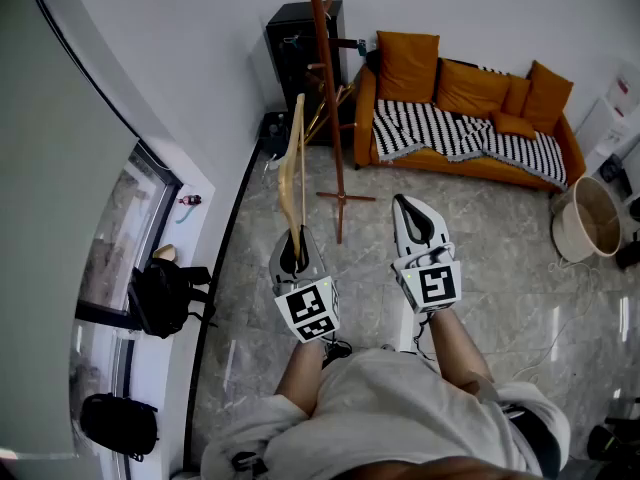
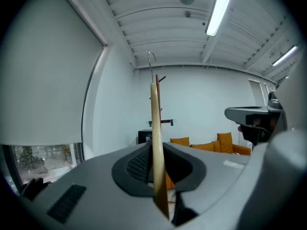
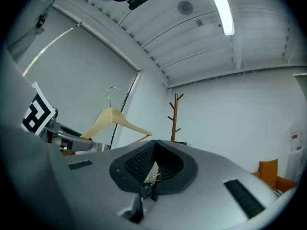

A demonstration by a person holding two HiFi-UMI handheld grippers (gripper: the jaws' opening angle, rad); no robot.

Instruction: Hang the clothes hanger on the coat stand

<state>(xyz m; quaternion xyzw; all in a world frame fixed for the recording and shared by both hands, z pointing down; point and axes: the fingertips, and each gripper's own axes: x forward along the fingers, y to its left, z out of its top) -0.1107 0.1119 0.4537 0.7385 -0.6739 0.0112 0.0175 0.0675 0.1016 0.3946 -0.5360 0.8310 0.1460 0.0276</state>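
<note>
Your right hand-held gripper [image 3: 153, 142] fills the lower half of the view. Its black ribbed pads [image 3: 139, 161] meet at the far tip, and nothing sits between them. Up and to the left, a wooden hanger [image 3: 115, 121] stands with its metal hook [image 3: 112, 92] upward. Its lower end meets the tip of your left hand-held gripper [image 3: 88, 145], whose marker cube [image 3: 37, 115] shows at the left edge. The brown coat stand [image 3: 175, 116] rises against the white wall, right of the hanger and apart from it. A ceiling light [image 3: 221, 8] runs overhead, and an orange cushion [image 3: 268, 169] shows at far right.
</note>
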